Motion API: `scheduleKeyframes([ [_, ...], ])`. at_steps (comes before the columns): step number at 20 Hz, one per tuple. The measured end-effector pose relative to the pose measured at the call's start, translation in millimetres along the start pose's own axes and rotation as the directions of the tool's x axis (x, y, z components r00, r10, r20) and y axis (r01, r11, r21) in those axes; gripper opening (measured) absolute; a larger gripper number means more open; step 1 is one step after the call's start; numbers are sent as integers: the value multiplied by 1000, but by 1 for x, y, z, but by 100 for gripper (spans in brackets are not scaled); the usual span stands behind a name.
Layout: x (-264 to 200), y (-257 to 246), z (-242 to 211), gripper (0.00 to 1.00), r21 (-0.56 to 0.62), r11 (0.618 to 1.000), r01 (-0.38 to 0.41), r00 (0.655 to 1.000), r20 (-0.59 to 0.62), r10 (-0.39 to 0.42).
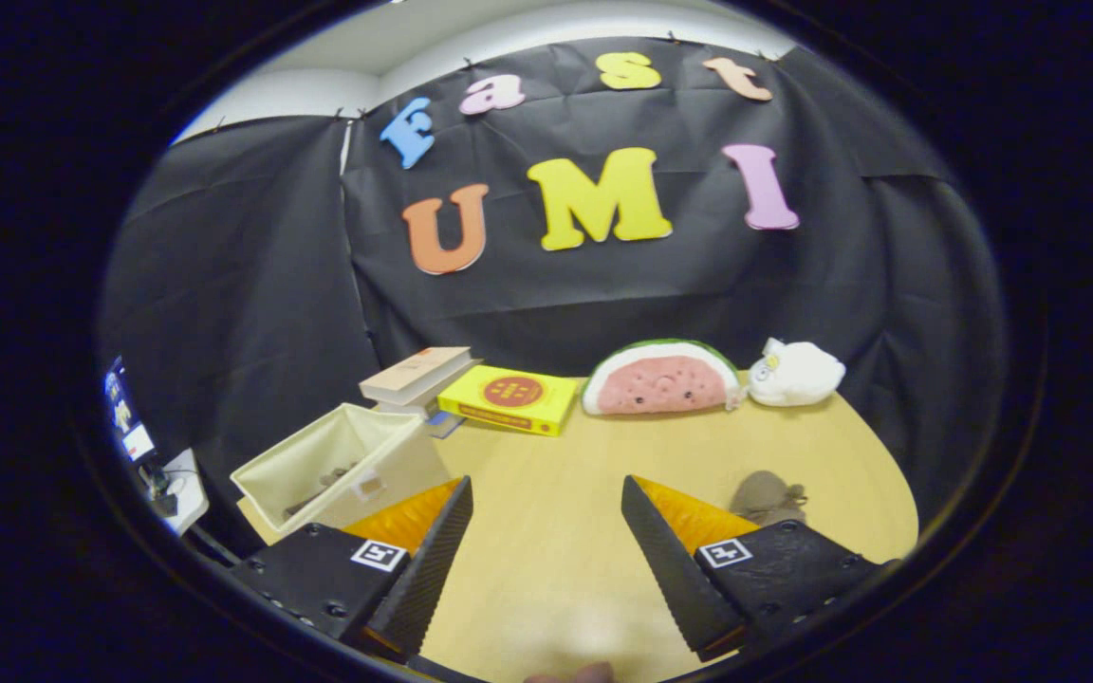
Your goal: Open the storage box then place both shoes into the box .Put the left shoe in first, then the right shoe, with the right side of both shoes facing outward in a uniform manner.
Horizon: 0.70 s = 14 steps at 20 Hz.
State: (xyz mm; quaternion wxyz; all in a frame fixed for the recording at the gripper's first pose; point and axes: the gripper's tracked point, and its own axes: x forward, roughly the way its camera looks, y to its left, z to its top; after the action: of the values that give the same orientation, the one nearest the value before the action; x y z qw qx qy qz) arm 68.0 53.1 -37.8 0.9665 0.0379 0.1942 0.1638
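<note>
one shoe (319, 486) sits in the open box (271, 479); spread, empty gripper (546, 541) should next take the right-hand shoe (767, 497).

Tool (546, 531) fingers spread w/ bare table (556, 474) between, box (342, 465) left, shoe (767, 497) right

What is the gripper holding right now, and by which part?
Nothing is held. The gripper is open, its fingers spread over bare table; one shoe lies just beyond one finger, untouched.
</note>
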Motion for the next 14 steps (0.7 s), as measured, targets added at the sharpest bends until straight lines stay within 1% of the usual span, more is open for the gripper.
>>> scheduleKeyframes([
  [3, -12, -84, -11, 96, 13, 995, 96, 995, -30, -96],
  [5, -17, -135, -14, 96, 28, 986, 165, 985, -57, -163],
  [6, -19, -153, -17, 96, 35, 981, 189, 980, -74, -186],
  [8, -16, -184, -31, 96, 10, 973, 231, 964, -134, -228],
  [10, -10, -203, -50, 96, -10, 968, 250, 947, -208, -246],
  [12, -1, -212, -71, 96, -10, 970, 244, 929, -284, -237],
  [14, 11, -221, -88, 96, -14, 970, 242, 914, -333, -233],
])
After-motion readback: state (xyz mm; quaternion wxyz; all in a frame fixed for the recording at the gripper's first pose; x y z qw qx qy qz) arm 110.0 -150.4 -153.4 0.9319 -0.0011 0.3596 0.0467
